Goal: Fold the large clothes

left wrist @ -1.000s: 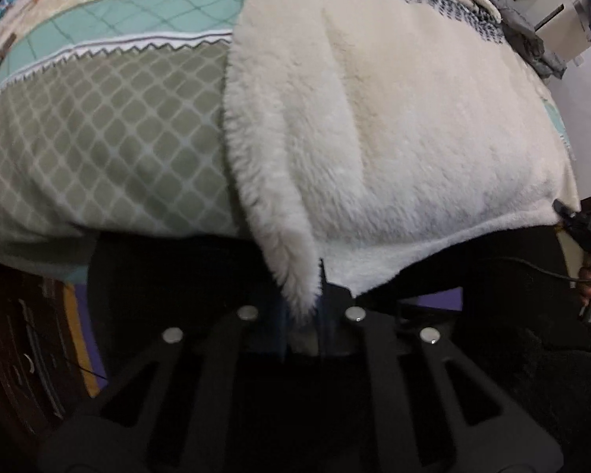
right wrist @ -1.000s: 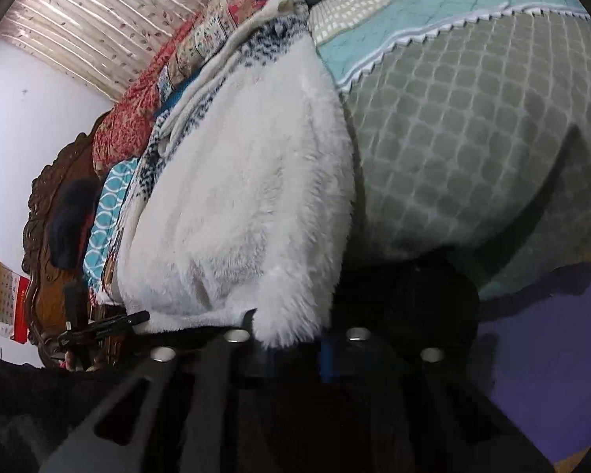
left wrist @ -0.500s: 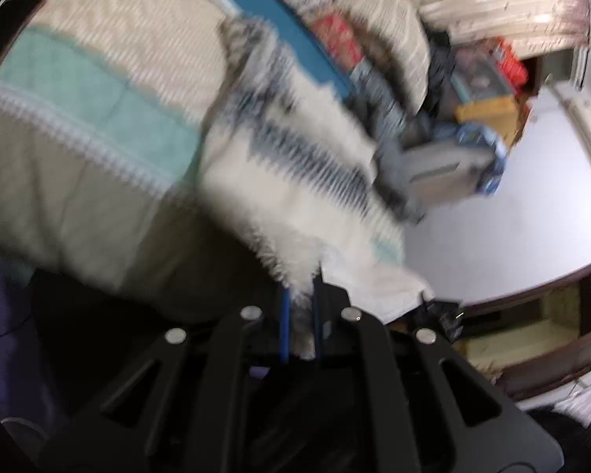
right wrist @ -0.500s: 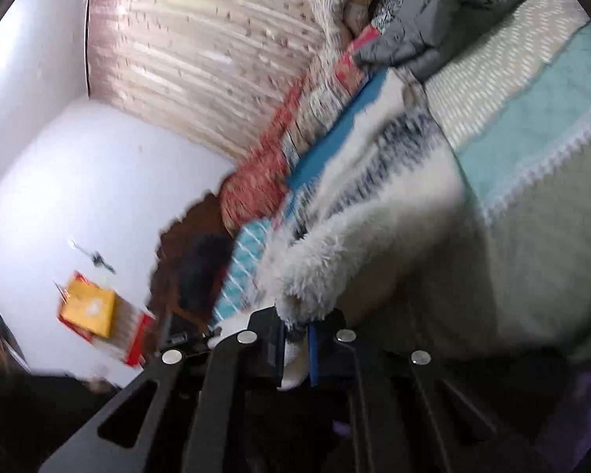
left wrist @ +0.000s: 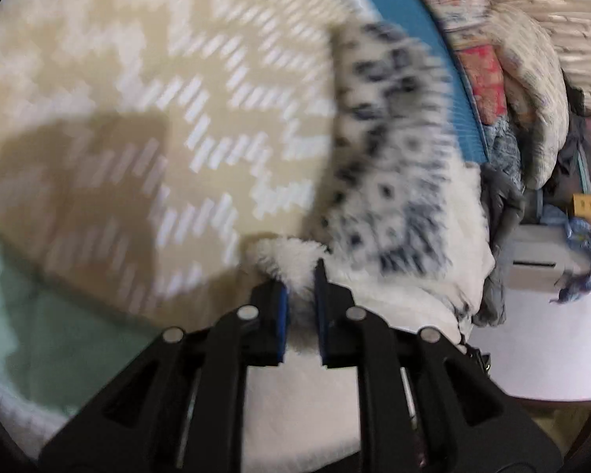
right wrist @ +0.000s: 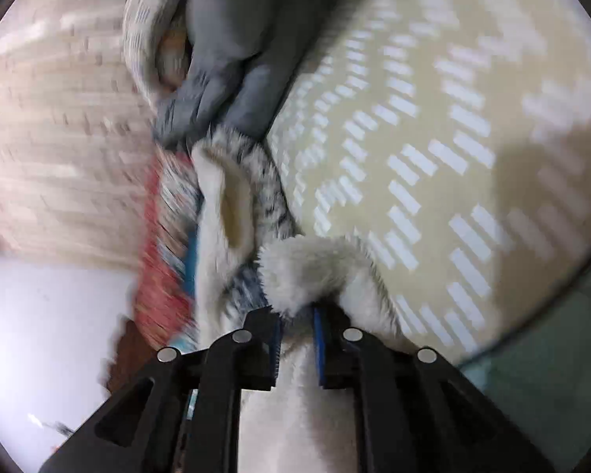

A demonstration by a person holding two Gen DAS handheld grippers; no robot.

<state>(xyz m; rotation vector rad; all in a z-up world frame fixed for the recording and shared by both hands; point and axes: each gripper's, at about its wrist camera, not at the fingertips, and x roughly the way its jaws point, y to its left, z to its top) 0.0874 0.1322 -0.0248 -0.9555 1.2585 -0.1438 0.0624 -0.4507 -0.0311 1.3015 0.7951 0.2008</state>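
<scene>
Left gripper (left wrist: 299,295) fingers narrow, pinching a fluffy edge of the fleece garment (left wrist: 398,181); right gripper (right wrist: 297,325) likewise clamped on another tuft of it. Garment lies on the beige patterned bedspread (left wrist: 169,79), just beside a grey garment (right wrist: 232,39); both views blurred.

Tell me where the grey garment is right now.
The grey garment lies bunched at the top of the right wrist view, just beyond the fluffy white garment; in the left wrist view it sits at the right.
</scene>
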